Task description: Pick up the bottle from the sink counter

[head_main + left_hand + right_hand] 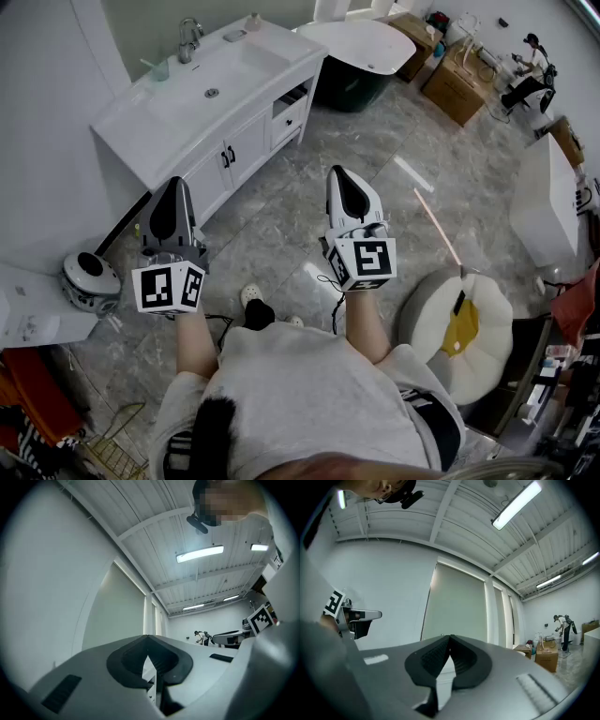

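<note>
One small bottle (pixel 253 21) stands upright on the sink tabletop (pixel 272 52), right of the faucet (pixel 188 39). It lies well ahead of the left gripper (pixel 174 187) and right gripper (pixel 340 178), both empty with fingers pressed together; neither looks clearly nearer.

A white oval bathtub with dark sides (pixel 361 47) stands on the grey marbled tile floor (pixel 281 225), a brown cardboard box (pixel 457 82) near it. A white scalloped round seat (pixel 487 361) bears a yellow cushion (pixel 457 336).
</note>
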`<state>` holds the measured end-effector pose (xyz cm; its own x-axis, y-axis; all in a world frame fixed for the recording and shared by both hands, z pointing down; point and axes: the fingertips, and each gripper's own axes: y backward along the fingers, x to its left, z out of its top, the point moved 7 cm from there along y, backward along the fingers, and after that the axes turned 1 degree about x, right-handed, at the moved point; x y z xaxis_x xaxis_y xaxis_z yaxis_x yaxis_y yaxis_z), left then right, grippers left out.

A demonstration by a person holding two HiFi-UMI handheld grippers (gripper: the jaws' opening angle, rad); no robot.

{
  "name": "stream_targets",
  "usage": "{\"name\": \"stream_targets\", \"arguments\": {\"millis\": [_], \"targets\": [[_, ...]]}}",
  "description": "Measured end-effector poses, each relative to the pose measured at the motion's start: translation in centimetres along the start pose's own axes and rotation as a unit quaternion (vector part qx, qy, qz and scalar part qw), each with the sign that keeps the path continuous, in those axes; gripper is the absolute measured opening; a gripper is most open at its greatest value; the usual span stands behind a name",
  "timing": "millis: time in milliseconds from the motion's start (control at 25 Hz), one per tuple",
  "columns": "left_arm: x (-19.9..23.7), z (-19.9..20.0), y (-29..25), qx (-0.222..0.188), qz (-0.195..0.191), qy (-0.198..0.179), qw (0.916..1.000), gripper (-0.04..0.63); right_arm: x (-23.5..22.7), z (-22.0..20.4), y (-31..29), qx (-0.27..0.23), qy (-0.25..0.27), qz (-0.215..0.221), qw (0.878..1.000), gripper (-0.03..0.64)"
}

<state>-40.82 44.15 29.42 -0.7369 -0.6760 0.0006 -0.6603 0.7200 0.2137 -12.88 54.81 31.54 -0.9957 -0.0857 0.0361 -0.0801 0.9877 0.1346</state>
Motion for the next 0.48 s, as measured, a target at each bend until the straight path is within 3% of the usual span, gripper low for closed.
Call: {"name": "stream_targets", "arguments": {"millis": [480], "targets": [[2.2,-0.2,-2.0,-0.005,-0.005,0.002,1.0000,0.008,0.6,-0.3,-2.7,-0.004,0.001,-0.008,1.000,0.010]]}}
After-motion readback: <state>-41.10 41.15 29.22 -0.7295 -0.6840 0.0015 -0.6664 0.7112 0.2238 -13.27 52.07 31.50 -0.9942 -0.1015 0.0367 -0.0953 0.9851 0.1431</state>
